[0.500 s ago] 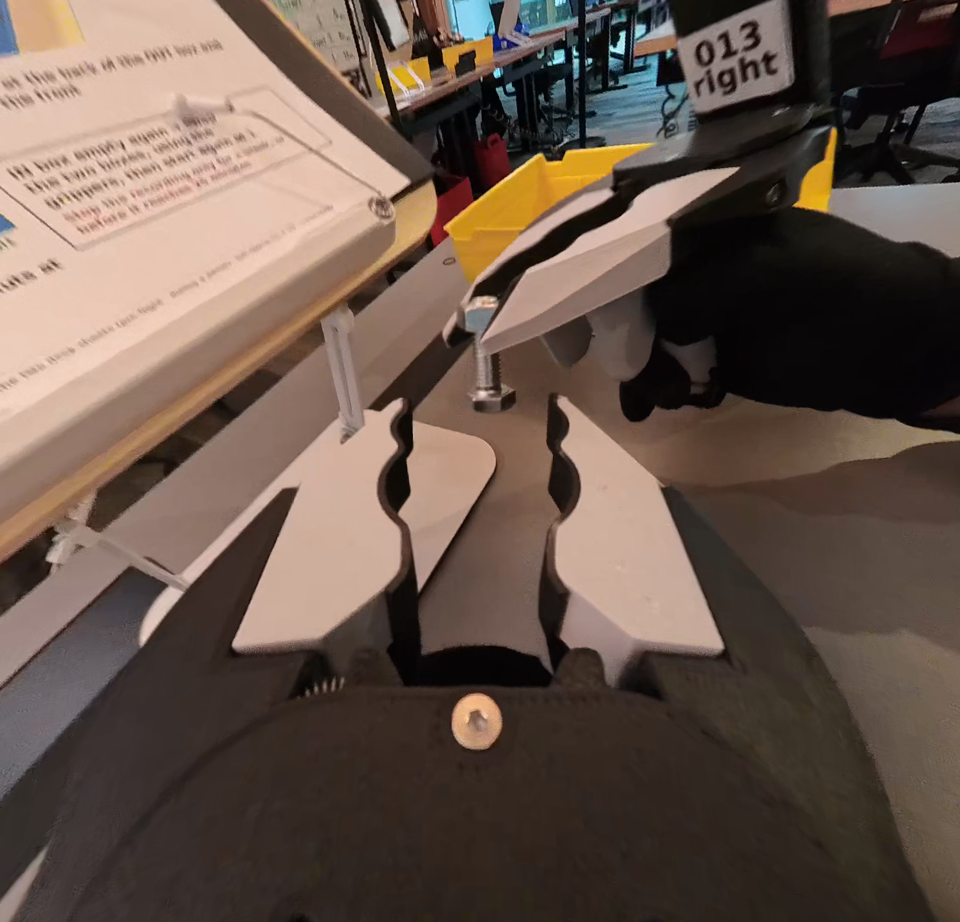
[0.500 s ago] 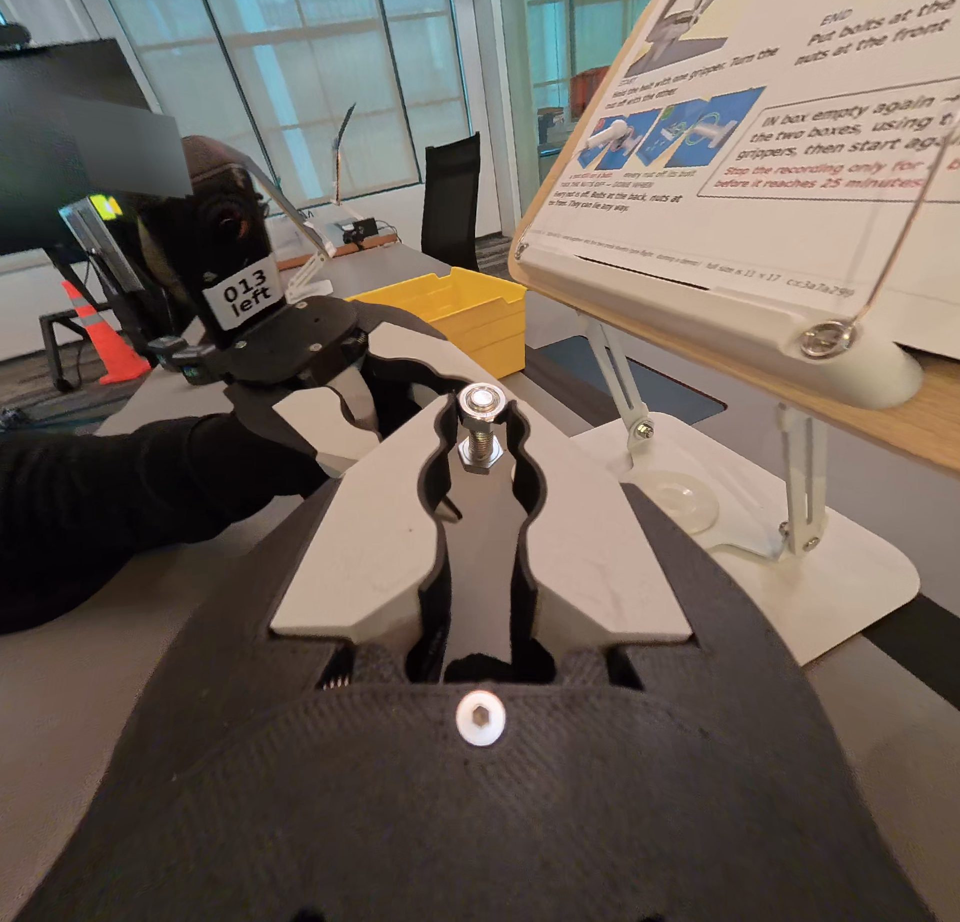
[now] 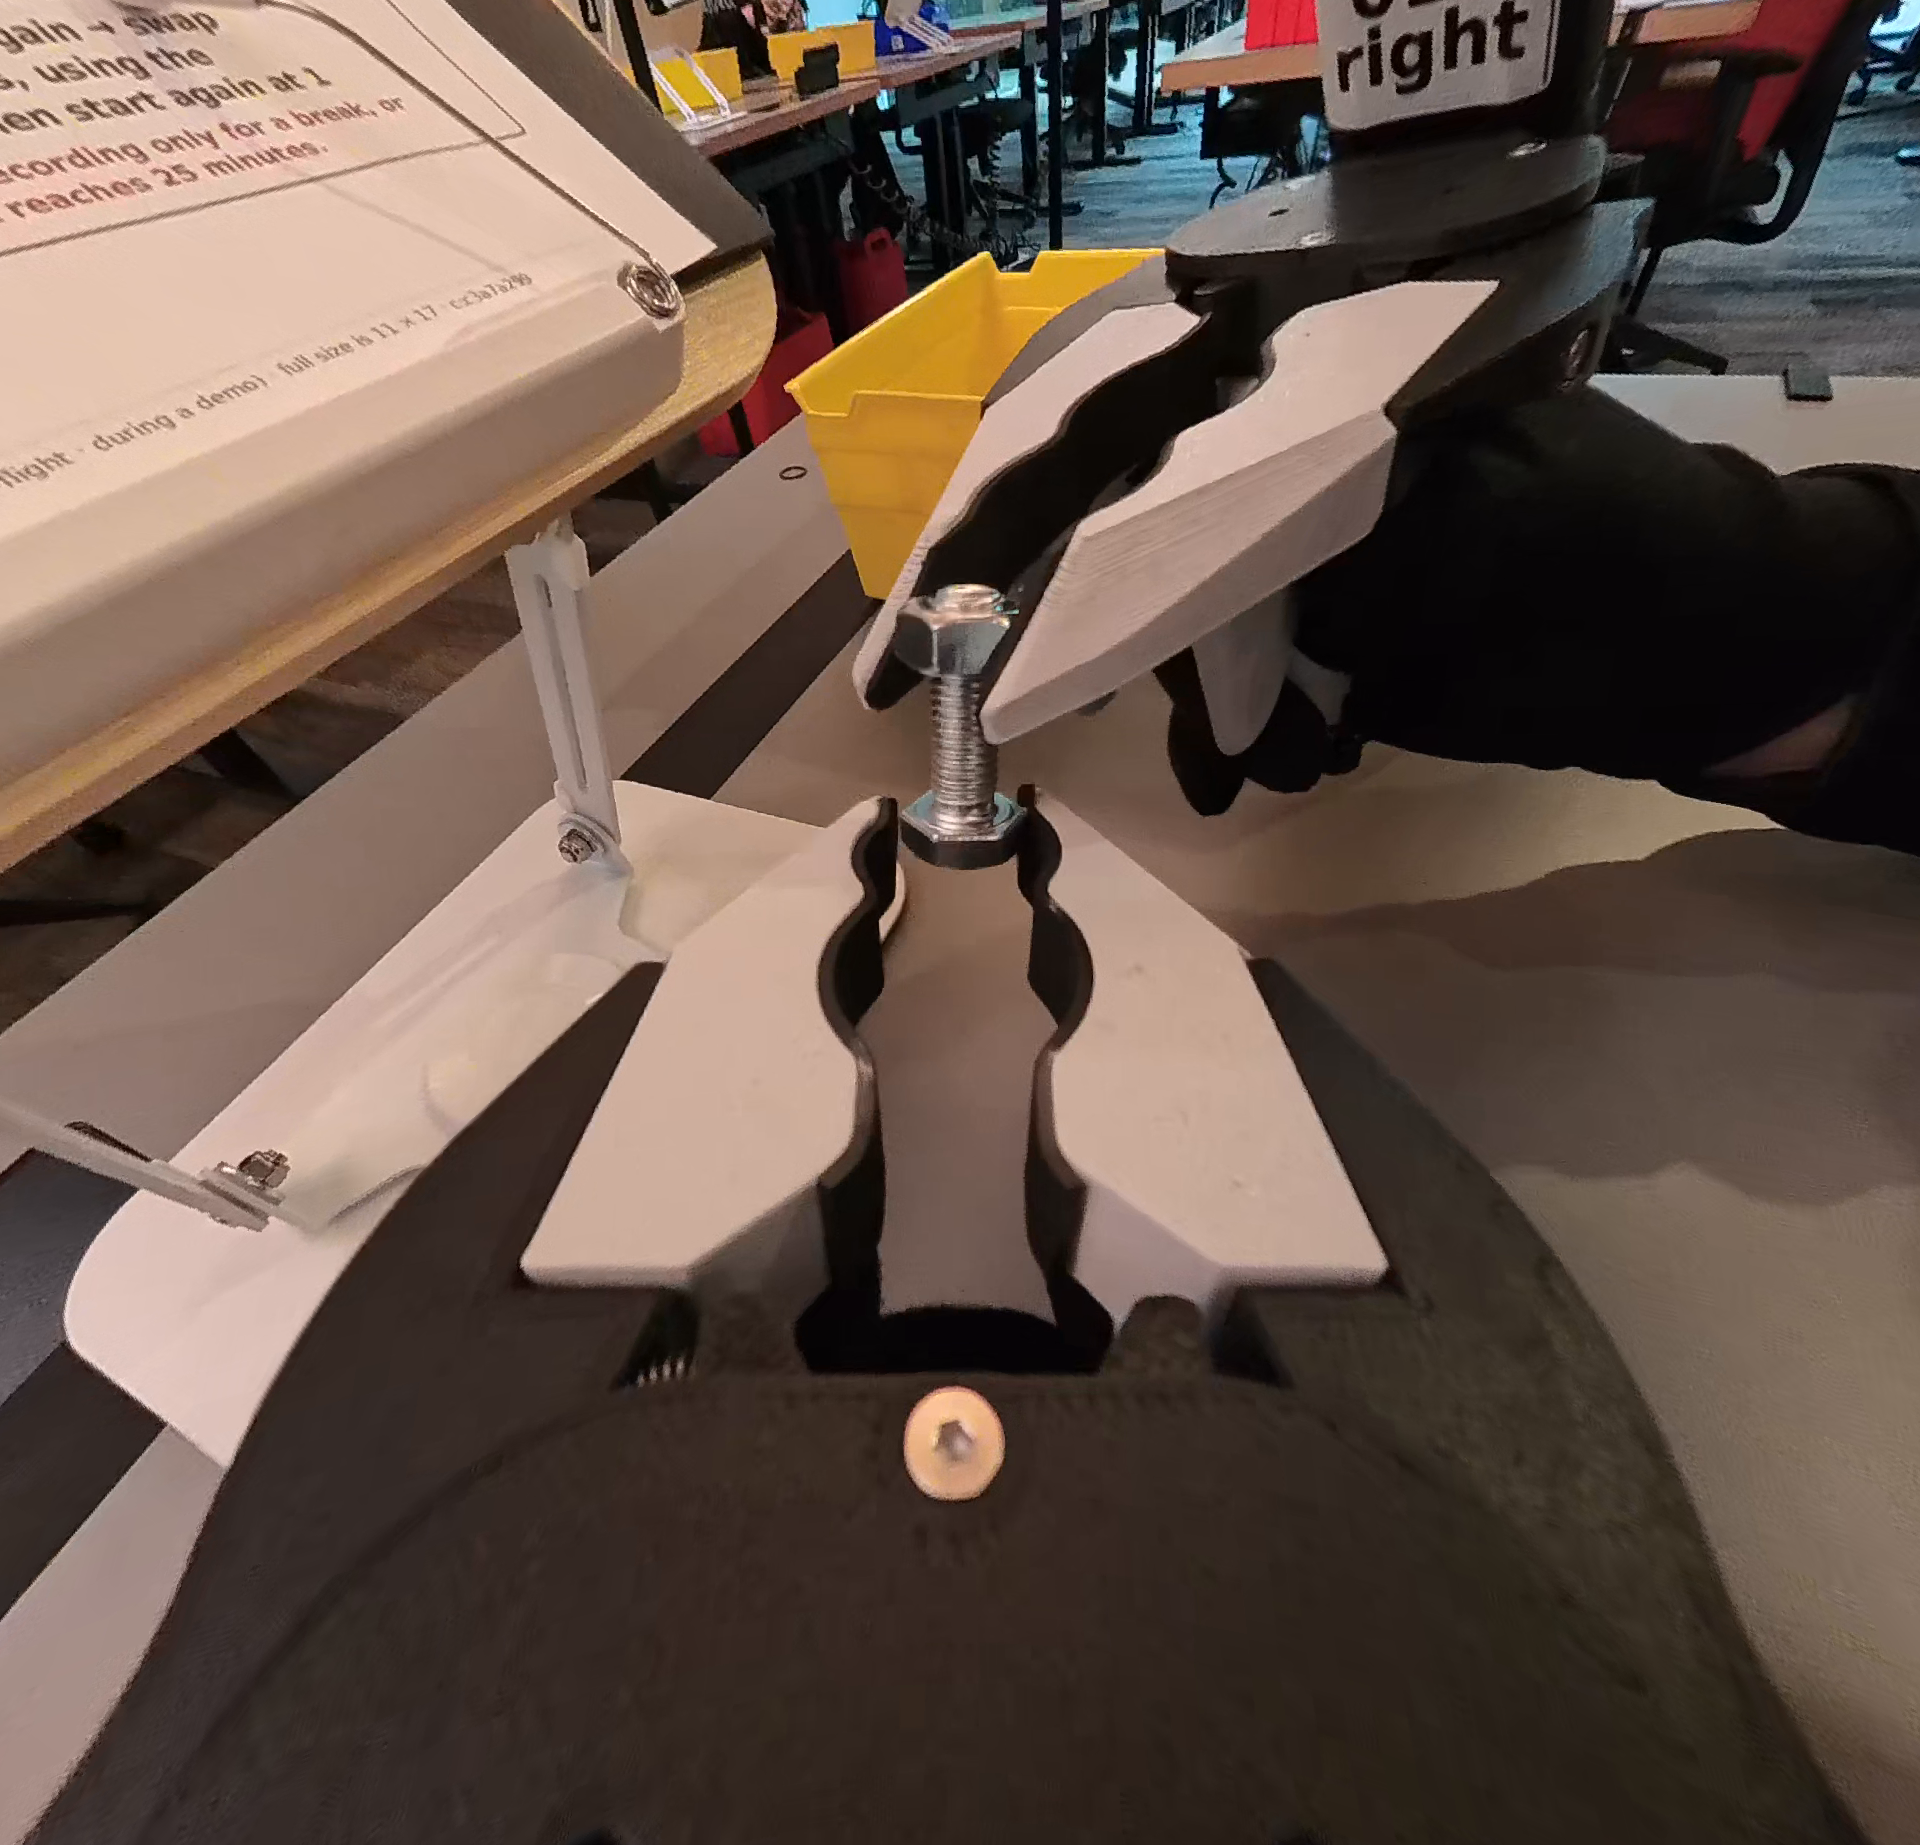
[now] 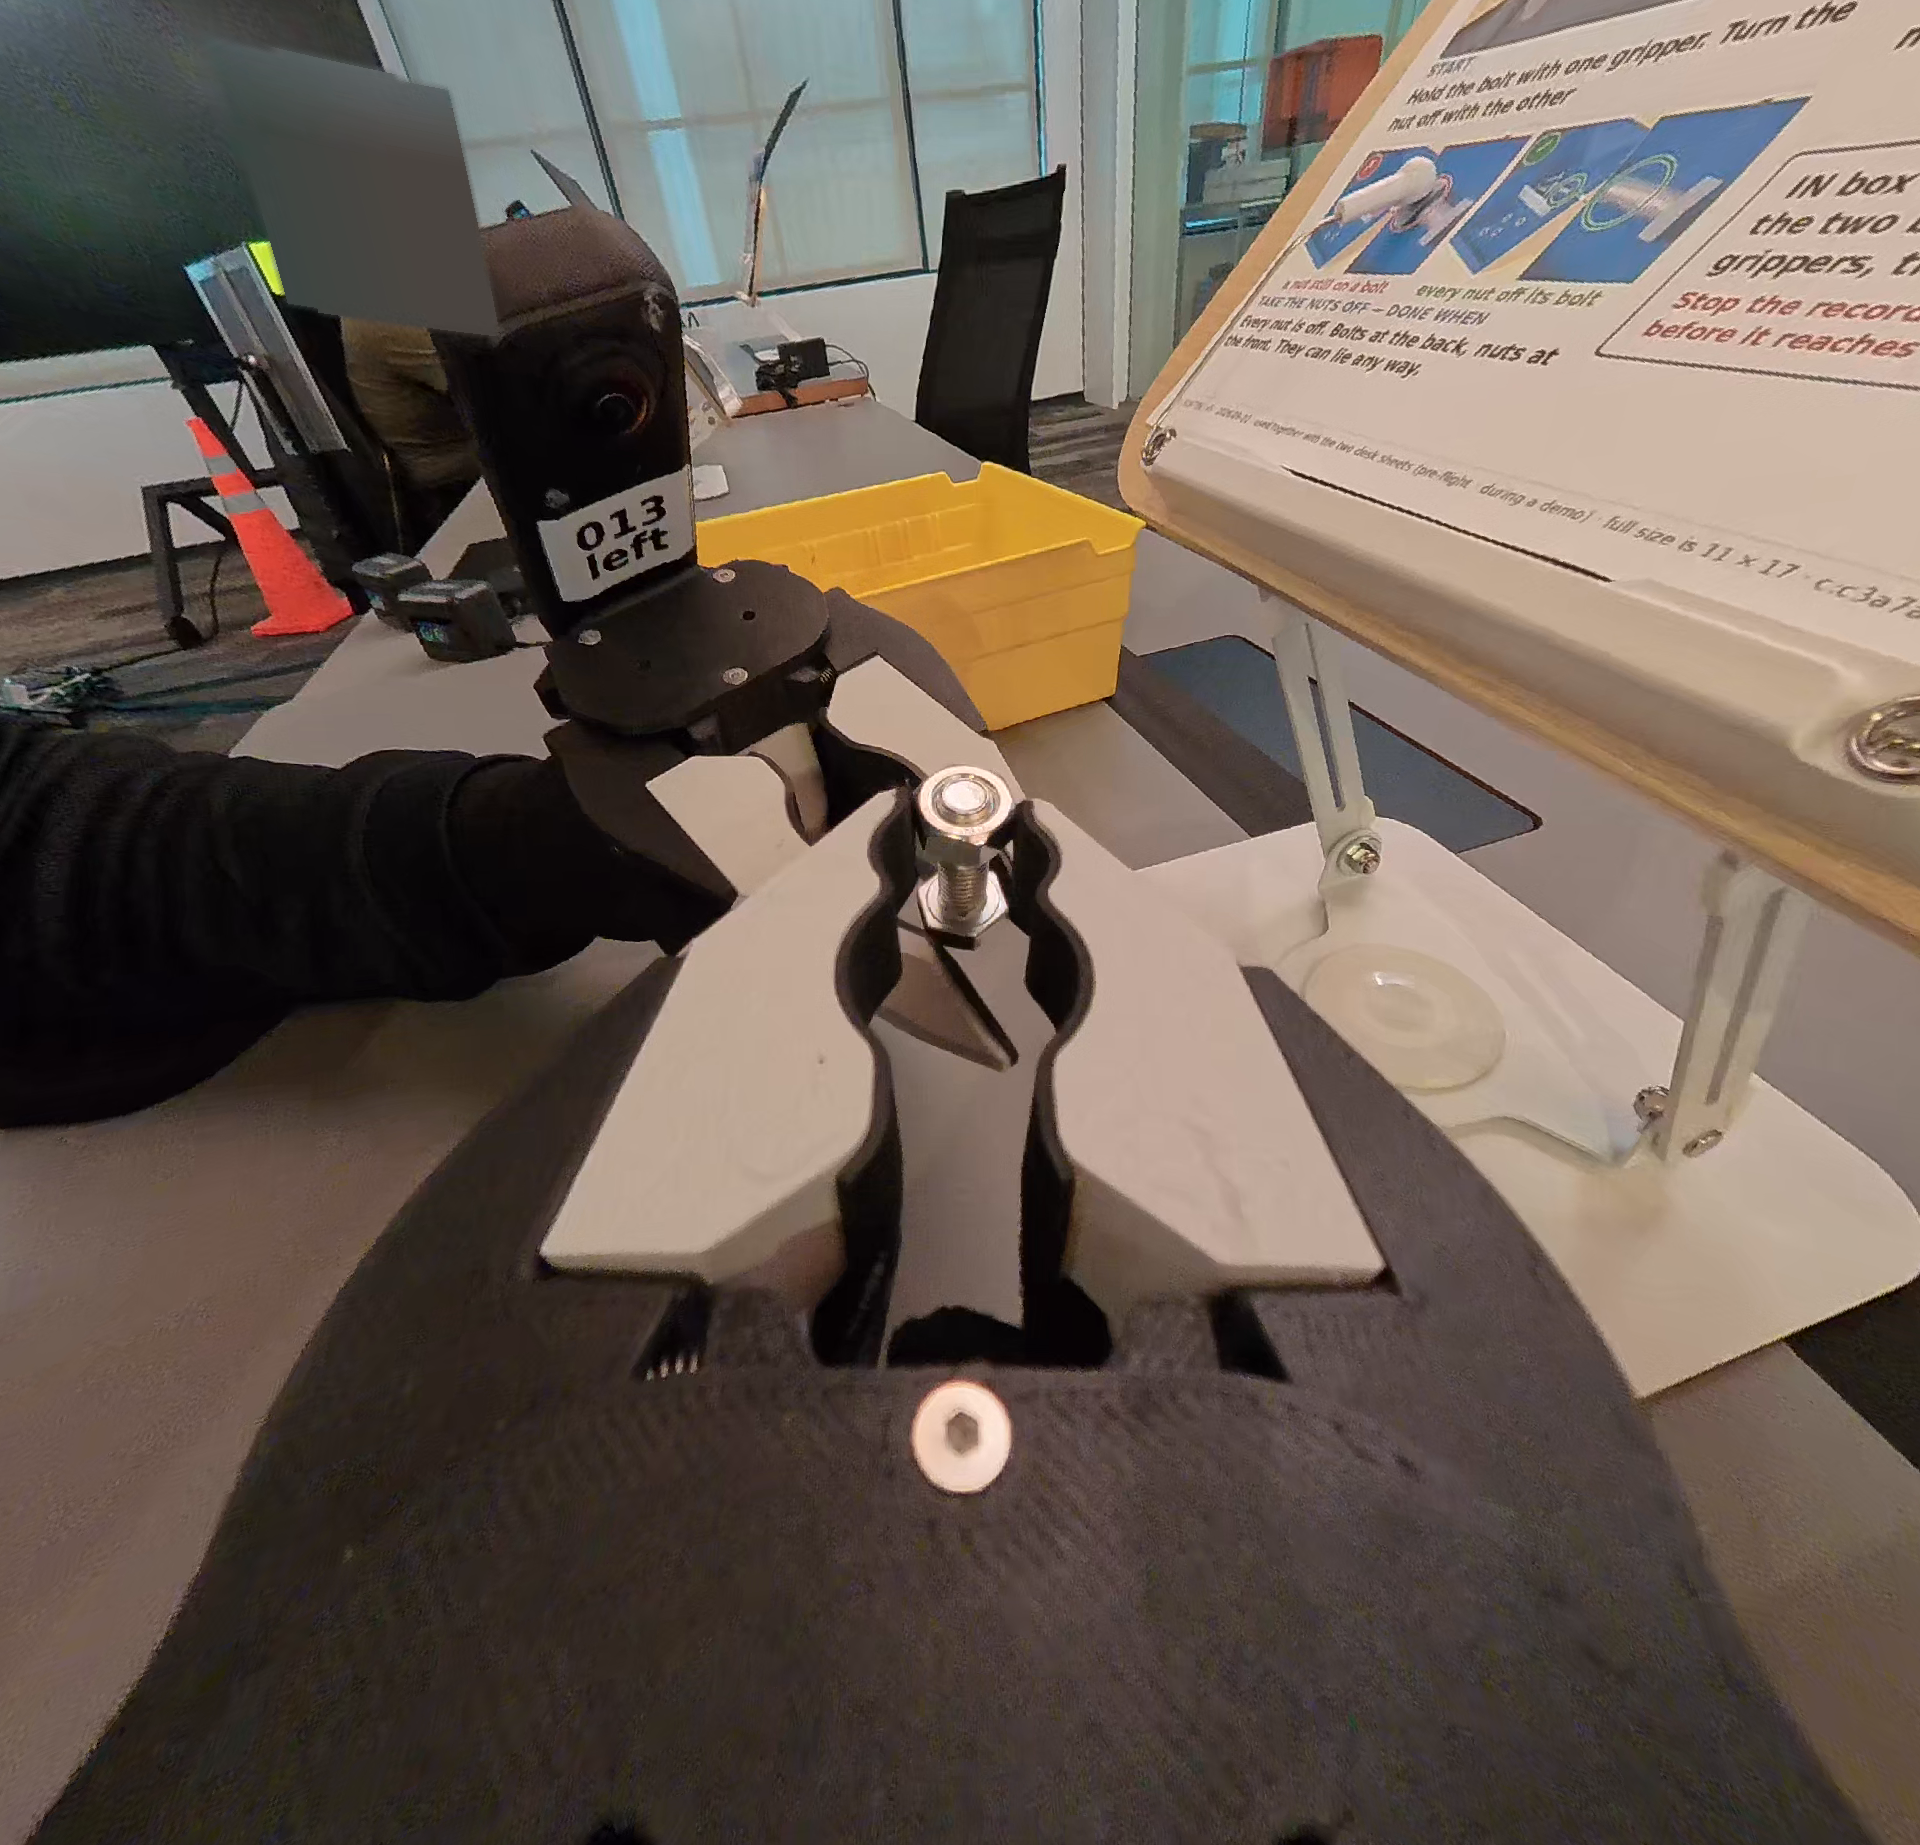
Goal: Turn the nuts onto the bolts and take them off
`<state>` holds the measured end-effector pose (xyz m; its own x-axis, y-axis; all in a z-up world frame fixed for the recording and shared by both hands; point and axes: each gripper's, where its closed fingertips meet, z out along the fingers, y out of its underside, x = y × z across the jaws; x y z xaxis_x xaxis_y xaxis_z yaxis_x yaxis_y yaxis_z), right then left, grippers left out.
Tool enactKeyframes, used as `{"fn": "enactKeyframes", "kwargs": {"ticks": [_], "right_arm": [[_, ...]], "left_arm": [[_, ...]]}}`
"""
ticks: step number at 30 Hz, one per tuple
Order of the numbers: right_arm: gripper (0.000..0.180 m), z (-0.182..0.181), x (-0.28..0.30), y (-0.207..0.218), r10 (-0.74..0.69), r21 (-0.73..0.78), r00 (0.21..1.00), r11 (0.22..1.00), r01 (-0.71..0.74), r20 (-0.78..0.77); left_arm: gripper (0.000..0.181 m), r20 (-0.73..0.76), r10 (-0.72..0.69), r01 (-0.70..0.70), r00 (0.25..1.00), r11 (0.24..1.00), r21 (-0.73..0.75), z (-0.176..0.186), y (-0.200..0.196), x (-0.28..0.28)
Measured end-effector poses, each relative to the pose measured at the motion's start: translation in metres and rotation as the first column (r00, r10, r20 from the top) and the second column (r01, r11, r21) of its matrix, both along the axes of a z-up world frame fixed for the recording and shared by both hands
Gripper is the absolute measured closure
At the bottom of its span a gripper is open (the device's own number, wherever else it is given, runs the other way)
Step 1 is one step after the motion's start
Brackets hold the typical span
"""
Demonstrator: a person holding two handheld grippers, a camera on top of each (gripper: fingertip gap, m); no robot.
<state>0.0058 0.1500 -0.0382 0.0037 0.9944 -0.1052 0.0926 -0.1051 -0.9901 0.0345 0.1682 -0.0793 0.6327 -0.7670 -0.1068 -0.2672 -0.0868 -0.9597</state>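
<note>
The bolt point(image 3: 961, 715) stands upright between the two tools, held clear above the bench point(image 3: 1558, 1120). The right hand-held gripper point(image 3: 940, 668) is closed on the bolt's hexagonal head at the top; the left hand-held gripper point(image 3: 961, 824) is closed about the nut point(image 3: 961, 827) at the lower end of the shank, its tips touching the nut's flats on both sides. In the right wrist view the same arrangement shows from above: bolt point(image 4: 961, 839) head between the right tool's tips, nut point(image 4: 961, 912) directly below it. Several threads lie bare between nut and head, and the nut sits at or near the free end of the shank. Whether it is being wound on or taken off cannot be told; in either case, in my judgement, this one pair is mid-operation and the turning is not finished. No other bolts or nuts are visible, so the count done or outstanding cannot be stated. Behind the bolt stands a yellow bin point(image 3: 904, 424), contents not visible. To the left of the bolt, close by, an instruction board point(image 3: 312, 289) leans on a white stand point(image 3: 566, 673); its base point(image 3: 343, 1016) lies near the bolt and limits swing room on that side.
</note>
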Motion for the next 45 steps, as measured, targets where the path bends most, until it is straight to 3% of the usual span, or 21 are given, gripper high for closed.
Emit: {"fn": "enactKeyframes", "kwargs": {"ticks": [1, 15, 43, 45], "right_arm": [[0.163, -0.002, 0.000, 0.001, -0.003, 0.005, 1.000, 1.000, 0.003, 0.010], [0.163, -0.012, 0.007, 0.015, -0.050, 0.007, 0.997, 0.999, 0.050, 0.061], [0.163, -0.009, 0.004, 0.015, -0.056, -0.012, 0.998, 0.998, 0.056, 0.036], [0.153, -0.005, 0.005, 0.016, -0.070, -0.003, 0.997, 0.998, 0.070, 0.028]], "left_arm": [[0.158, -0.003, -0.002, 0.002, 1.000, 1.000, -0.004, -0.002, 0.000, 0.000], [0.154, 0.062, -0.014, 0.015, 0.998, 1.000, -0.022, -0.001, 0.002, -0.004], [0.164, 0.154, -0.003, 0.001, 0.988, 1.000, 0.013, 0.002, 0.004, -0.002], [0.164, 0.172, -0.004, 0.002, 0.985, 1.000, 0.013, 0.004, 0.004, -0.003]]}}
